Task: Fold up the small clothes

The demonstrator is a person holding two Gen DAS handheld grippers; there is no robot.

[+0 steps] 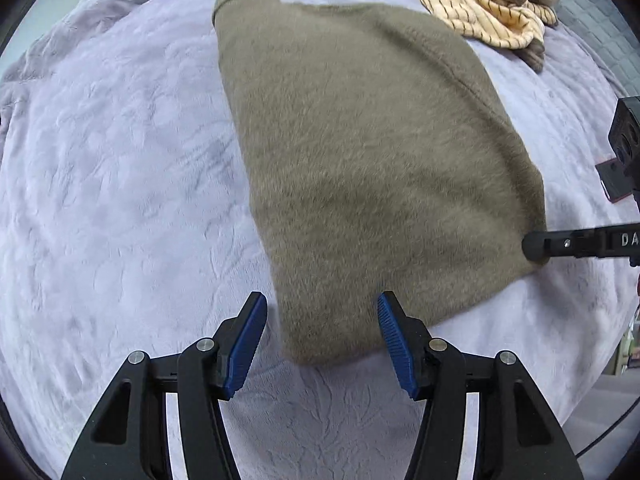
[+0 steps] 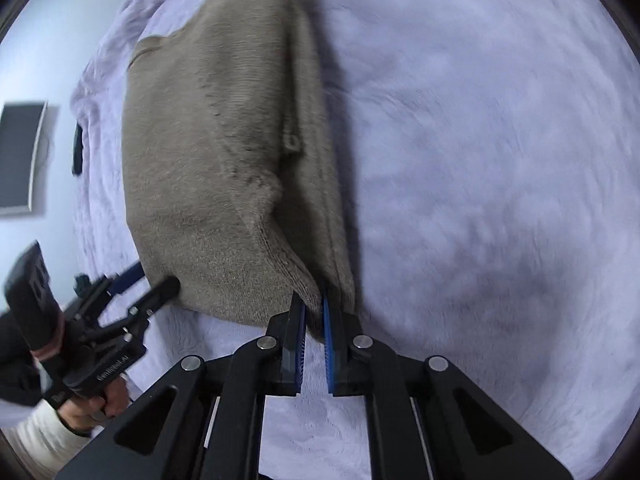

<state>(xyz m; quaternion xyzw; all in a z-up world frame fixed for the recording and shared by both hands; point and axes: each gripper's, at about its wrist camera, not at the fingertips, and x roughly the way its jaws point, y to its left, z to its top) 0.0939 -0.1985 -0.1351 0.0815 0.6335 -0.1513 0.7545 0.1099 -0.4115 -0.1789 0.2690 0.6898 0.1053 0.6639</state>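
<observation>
An olive-brown fuzzy garment (image 1: 372, 168) lies folded on the lavender blanket (image 1: 120, 200), its ribbed cuff end far from me. My left gripper (image 1: 320, 304) hangs open above the garment's near corner, which shows between its blue pads without touching them. My right gripper (image 2: 314, 300) is shut on the garment's edge, pinching a layered corner (image 2: 320, 280) of the fabric. In the left wrist view the right gripper (image 1: 534, 246) reaches in from the right to the garment's right corner. In the right wrist view the left gripper (image 2: 148, 280) stands open at the garment's left side, held by a hand (image 2: 92, 400).
A heap of cream striped clothes (image 1: 480, 12) with brown pieces lies at the far right of the blanket. A grey quilted surface (image 1: 592, 20) borders it. Past the bed's left edge is a pale wall with a dark framed panel (image 2: 20, 156).
</observation>
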